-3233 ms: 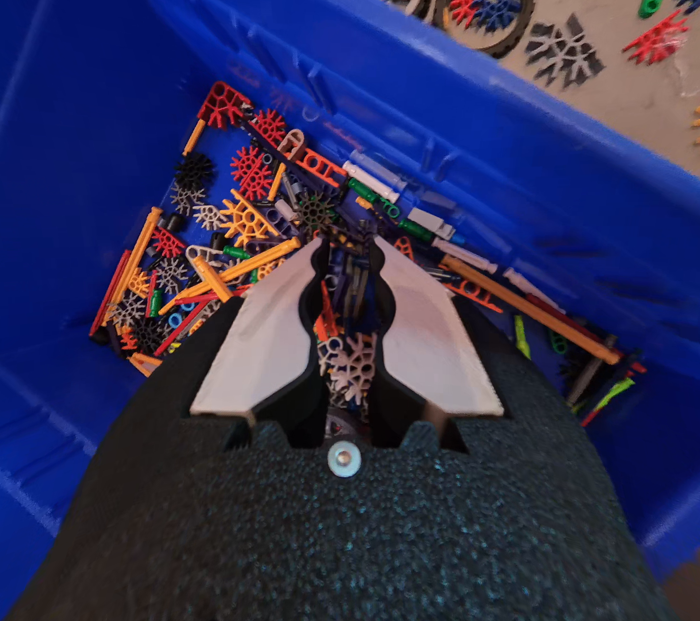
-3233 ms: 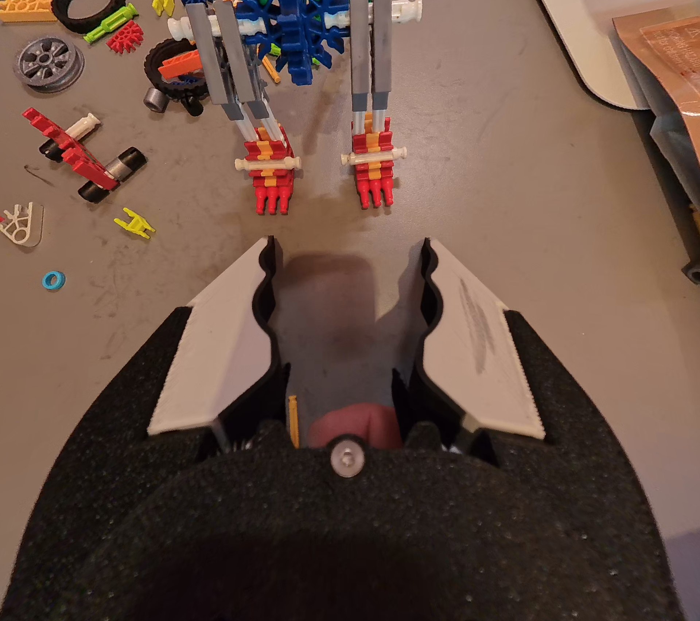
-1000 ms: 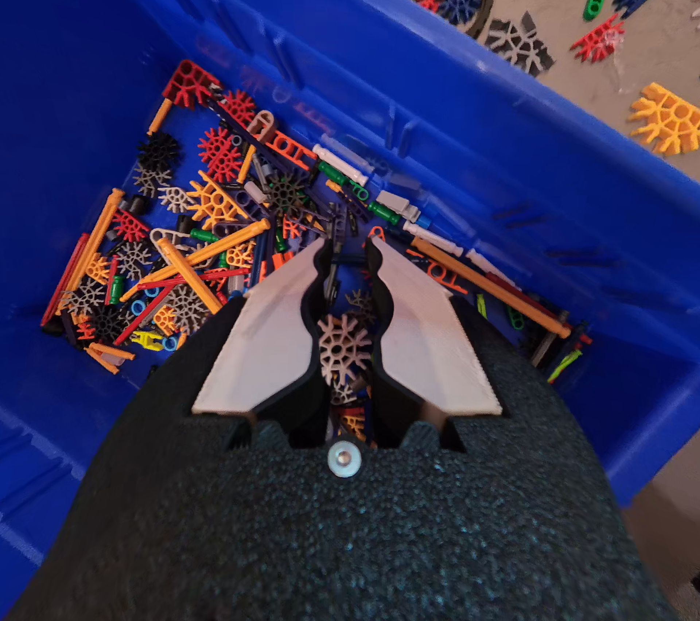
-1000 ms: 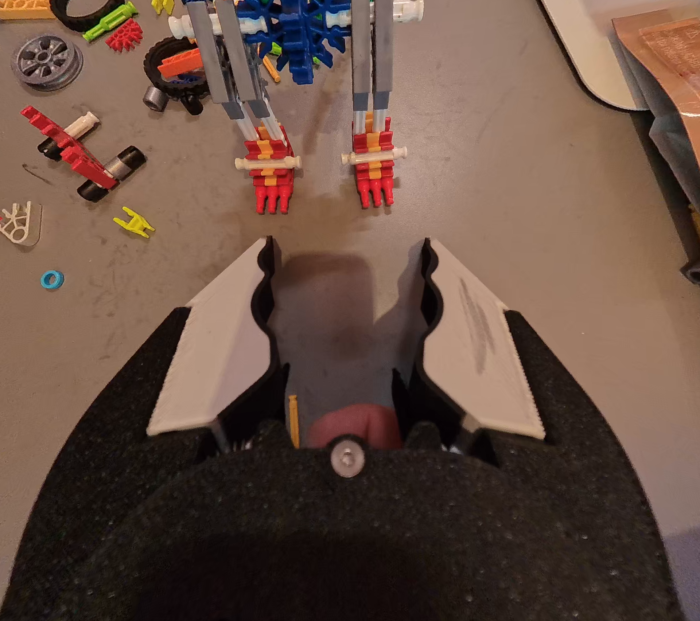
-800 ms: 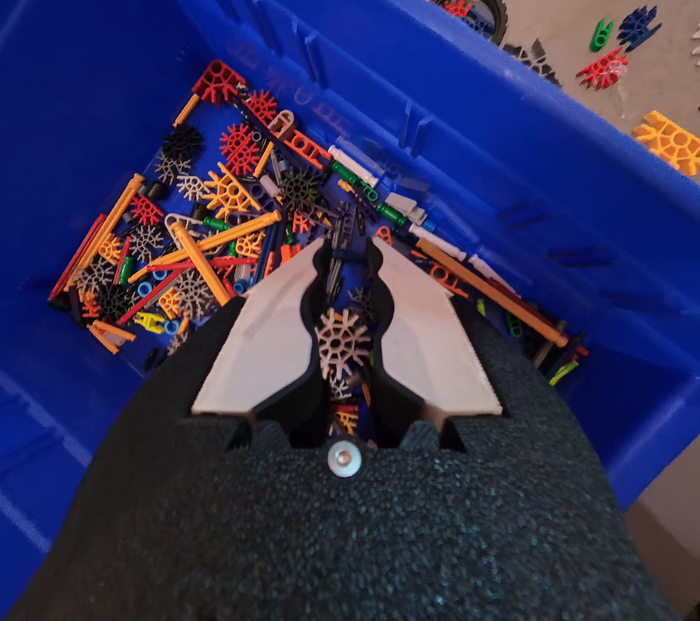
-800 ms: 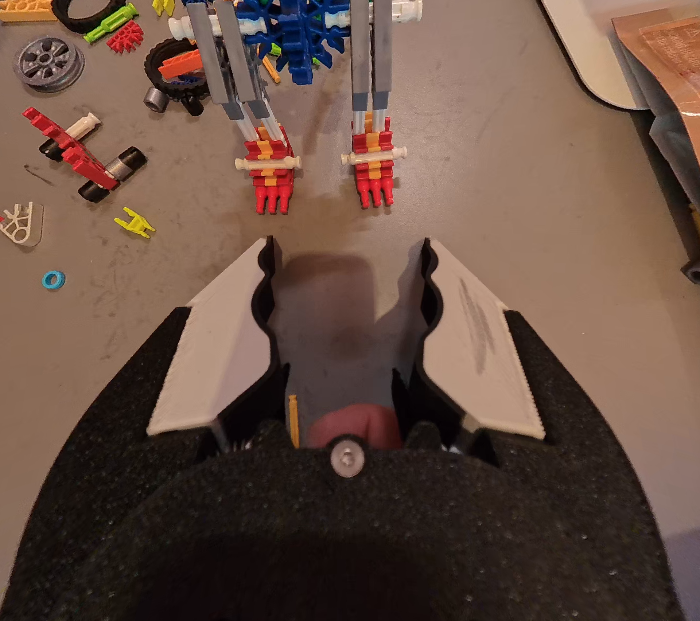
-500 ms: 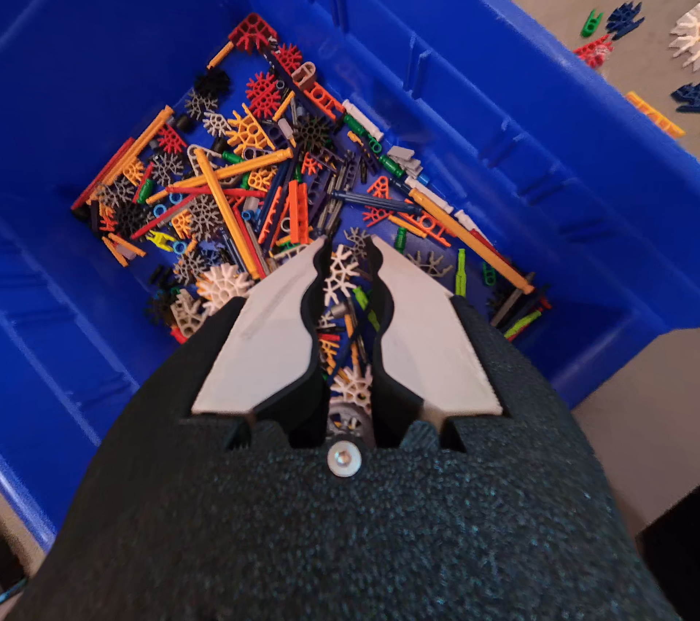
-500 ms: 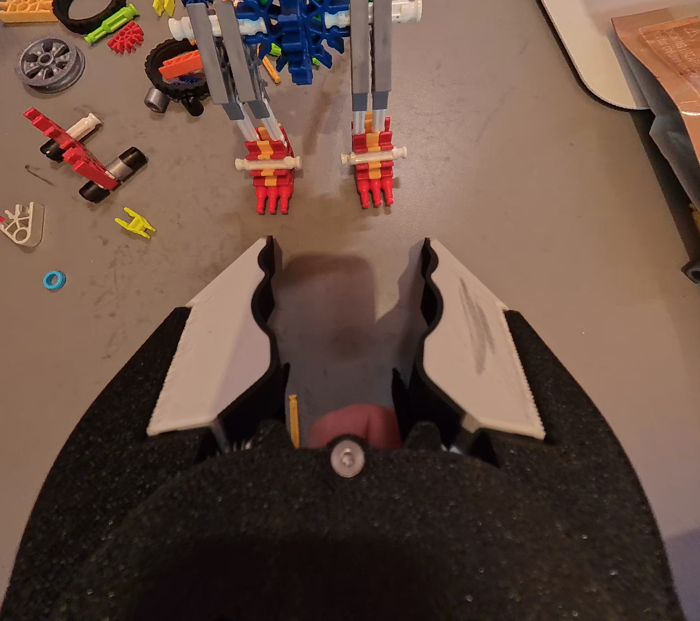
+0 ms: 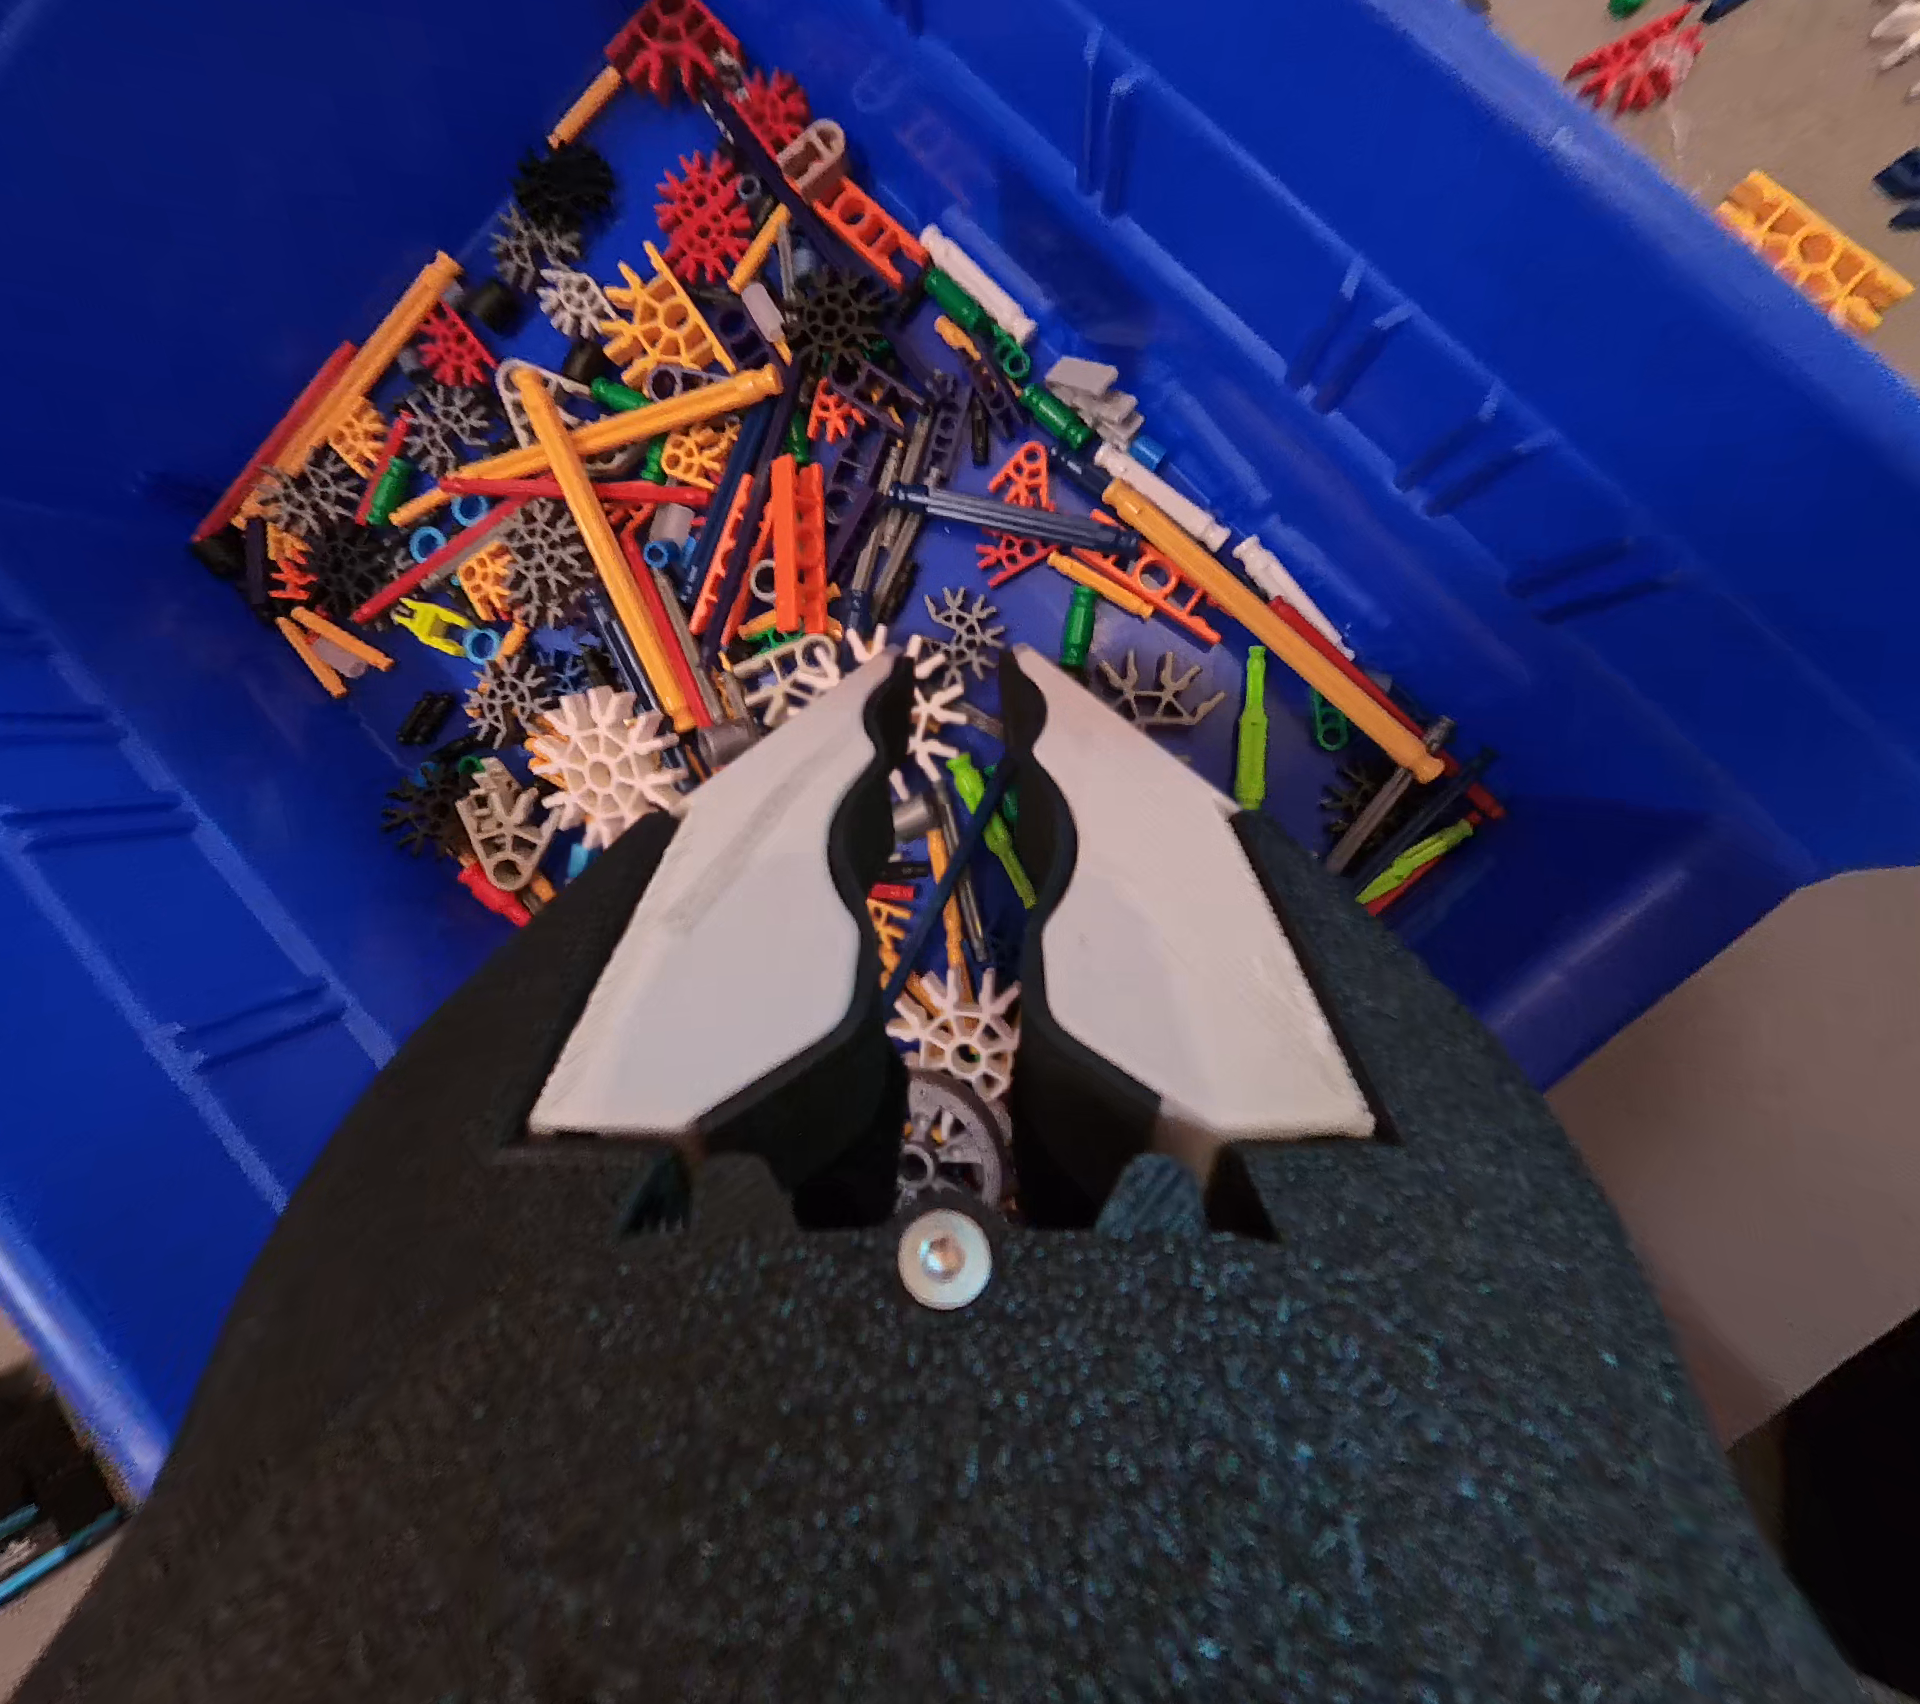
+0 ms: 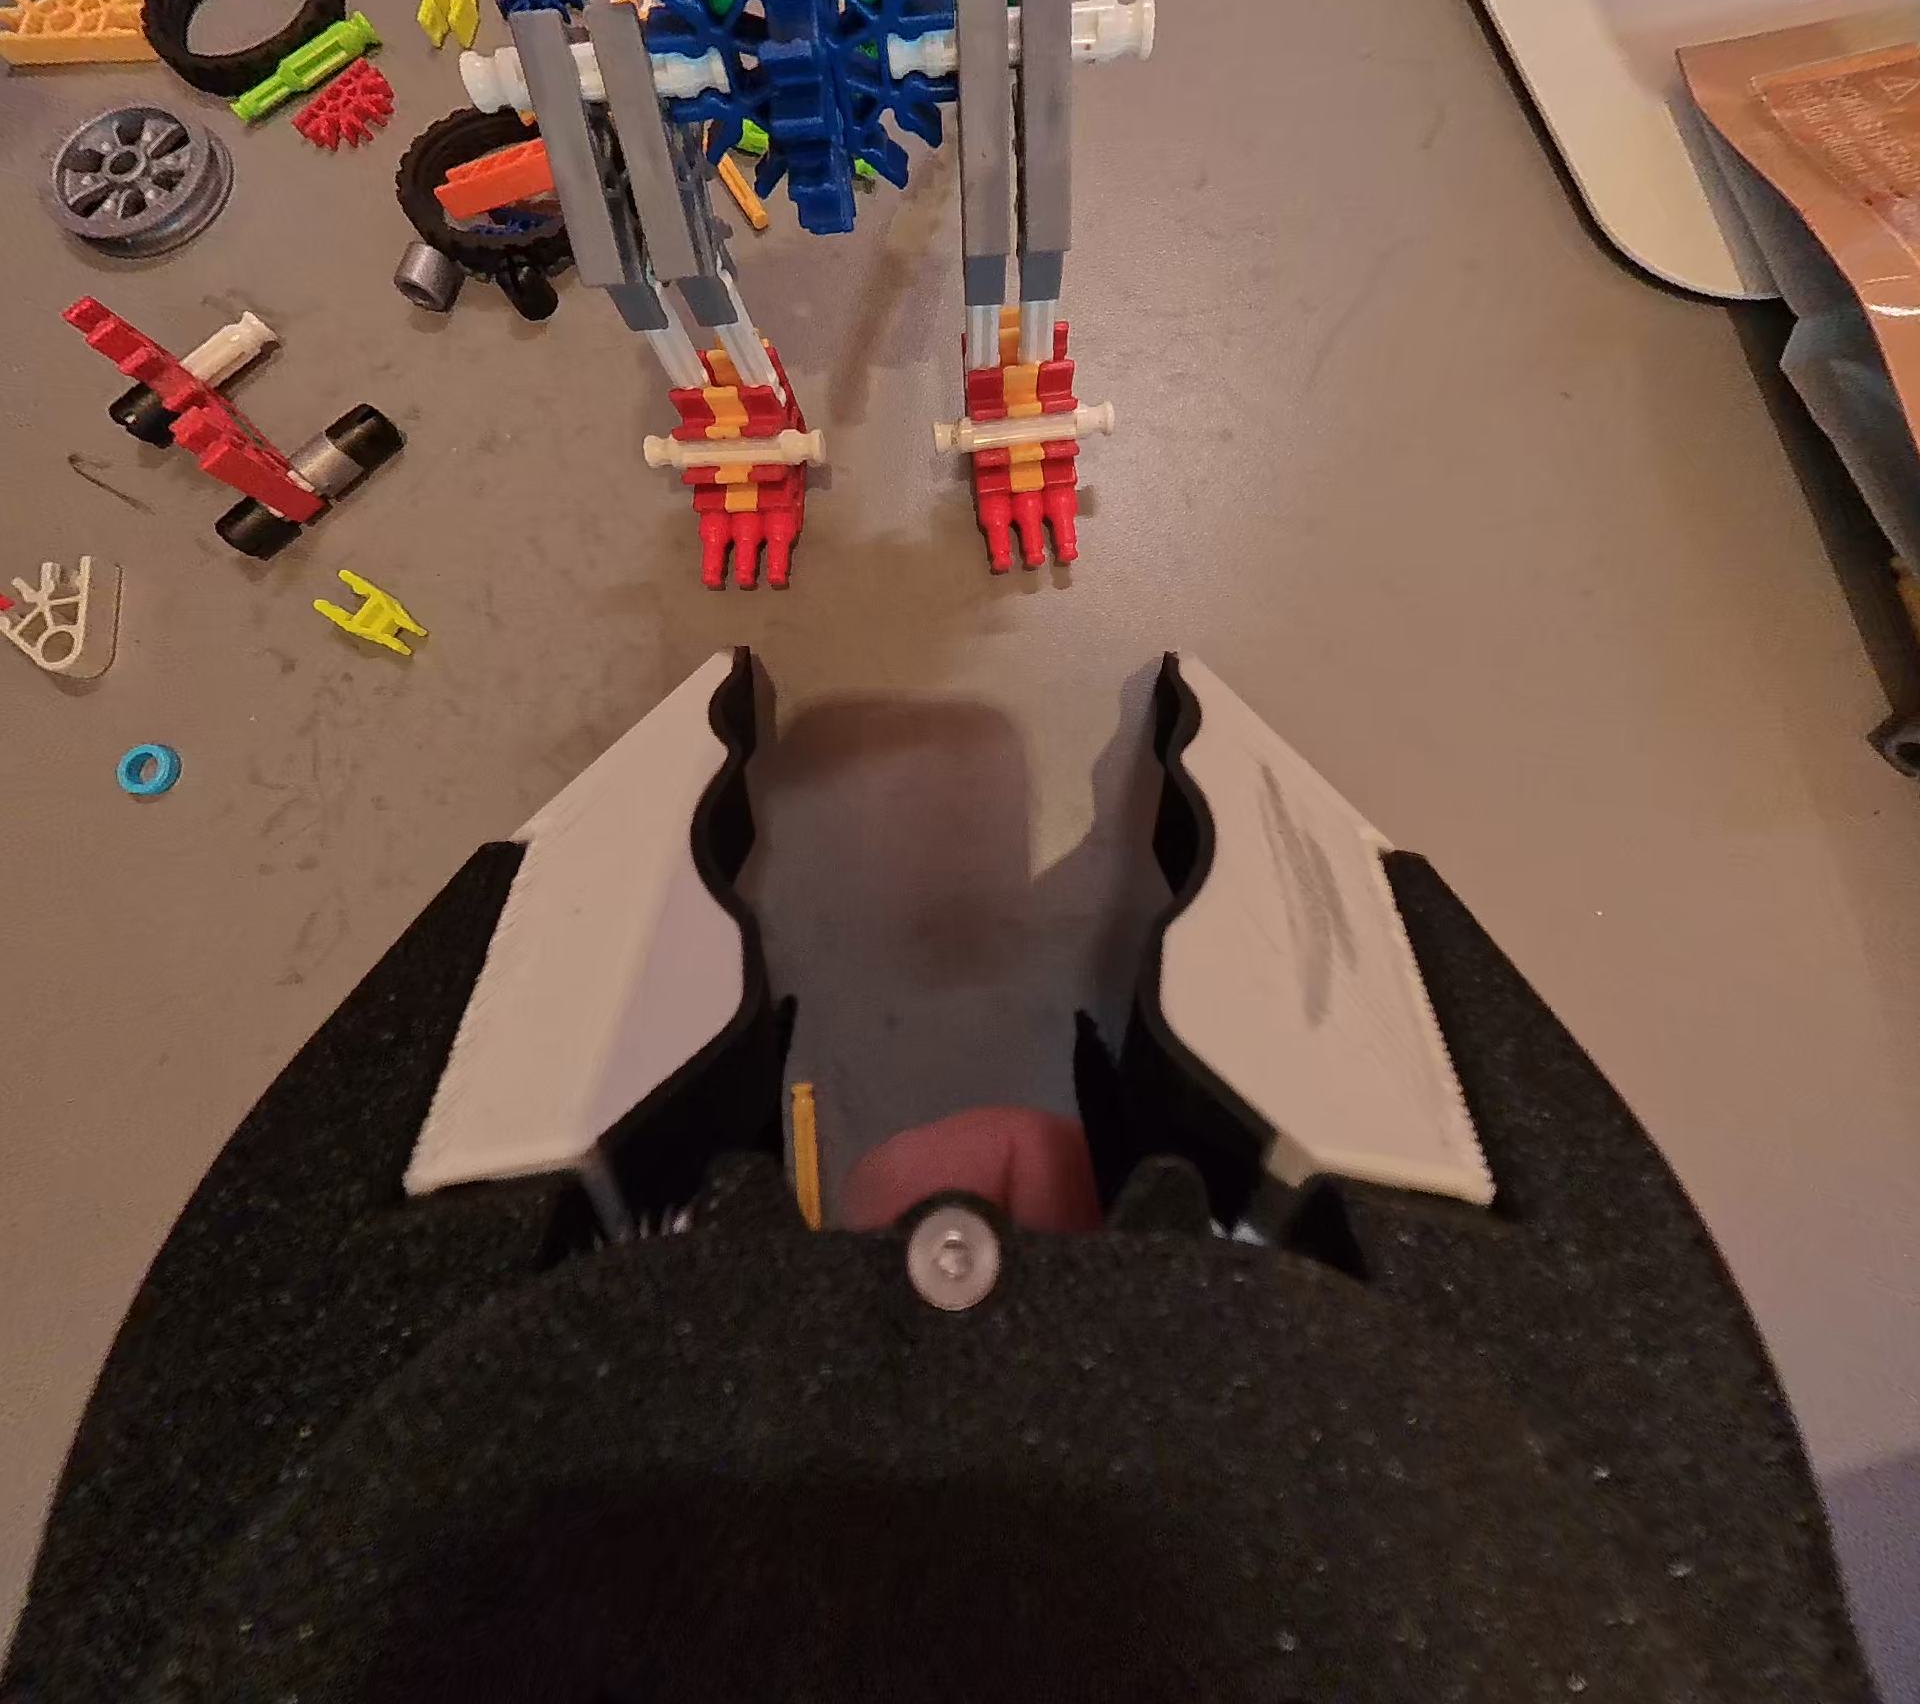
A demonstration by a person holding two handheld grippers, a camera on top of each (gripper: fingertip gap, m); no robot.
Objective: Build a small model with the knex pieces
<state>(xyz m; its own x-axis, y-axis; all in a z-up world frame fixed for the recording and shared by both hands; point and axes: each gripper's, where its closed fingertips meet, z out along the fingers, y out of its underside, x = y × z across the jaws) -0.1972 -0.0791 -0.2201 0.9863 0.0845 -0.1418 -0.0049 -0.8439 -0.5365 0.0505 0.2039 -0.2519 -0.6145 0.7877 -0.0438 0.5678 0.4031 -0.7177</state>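
Since a moment ago your left gripper (image 9: 951, 678) has lifted above the blue bin (image 9: 1195, 127); its jaws stand narrowly apart, probably empty. Those light, stiff, snaggy plastic pieces (image 9: 644, 449) suit rim holds. Your right gripper (image 10: 951, 667) stays spread before the standing model (image 10: 800, 54) on the desk (image 10: 1403, 532).

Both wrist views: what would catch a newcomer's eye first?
In the left view, the blue bin with its bright jumble of construction-toy pieces, the left claw hanging over them, nearly closed. In the right view, the standing toy figure on the grey table, its red feet just beyond the open right claw.
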